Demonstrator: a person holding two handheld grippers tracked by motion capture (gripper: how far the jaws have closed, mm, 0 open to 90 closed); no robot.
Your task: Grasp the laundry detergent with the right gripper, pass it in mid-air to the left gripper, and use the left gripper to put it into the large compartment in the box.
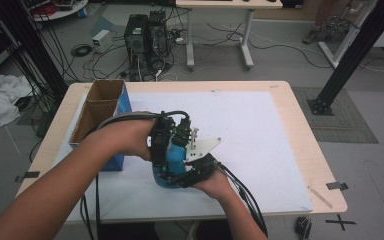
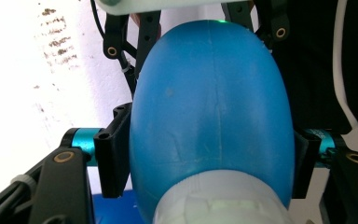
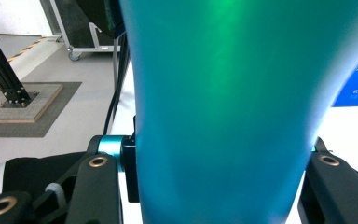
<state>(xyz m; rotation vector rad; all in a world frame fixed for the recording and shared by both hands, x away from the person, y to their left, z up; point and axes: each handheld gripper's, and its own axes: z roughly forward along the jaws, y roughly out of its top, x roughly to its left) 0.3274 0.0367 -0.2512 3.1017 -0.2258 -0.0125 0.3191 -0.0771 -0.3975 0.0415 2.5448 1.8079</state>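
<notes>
Clamping the blue bottle (image 2: 212,126) between both grippers above the white mat (image 1: 260,135), left gripper (image 2: 209,156) near its white neck and right gripper (image 3: 219,172) around its body, we judge it smooth, light, slightly squeezable, best held on its flatter sides.

left gripper (image 1: 166,150), right gripper (image 1: 192,167), jaws clamped

Even room light, soft close-up blur

tool (image 2: 212,156) clamps blue bottle (image 2: 212,112)
</notes>
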